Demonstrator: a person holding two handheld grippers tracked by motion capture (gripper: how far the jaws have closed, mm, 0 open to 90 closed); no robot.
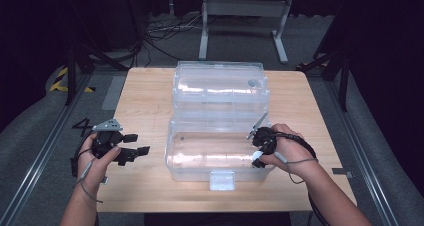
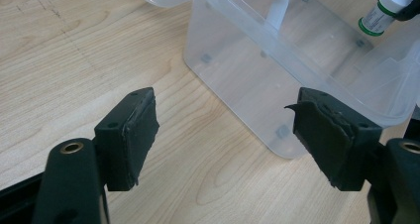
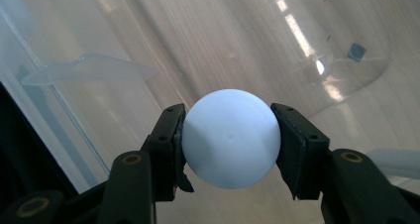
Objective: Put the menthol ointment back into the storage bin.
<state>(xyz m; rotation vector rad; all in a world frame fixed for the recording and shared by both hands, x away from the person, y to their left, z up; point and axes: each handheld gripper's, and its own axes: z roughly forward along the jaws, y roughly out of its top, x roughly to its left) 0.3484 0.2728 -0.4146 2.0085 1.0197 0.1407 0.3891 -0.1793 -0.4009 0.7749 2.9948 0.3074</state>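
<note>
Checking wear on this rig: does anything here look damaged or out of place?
Yes: the rubber pad on one jaw of the left gripper looks ragged and torn at its edge. The clear box and white-capped bottle look fine.

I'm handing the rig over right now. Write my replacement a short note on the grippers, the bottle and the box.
Right gripper: shut on the white bottle, held inside the right end of the open clear box.
Left gripper: open, nothing between its jaws, over the table left of the box.
Done: bottle brought into the box.
Left: probably set it on the box floor, release, withdraw. Lid stands open.
</note>
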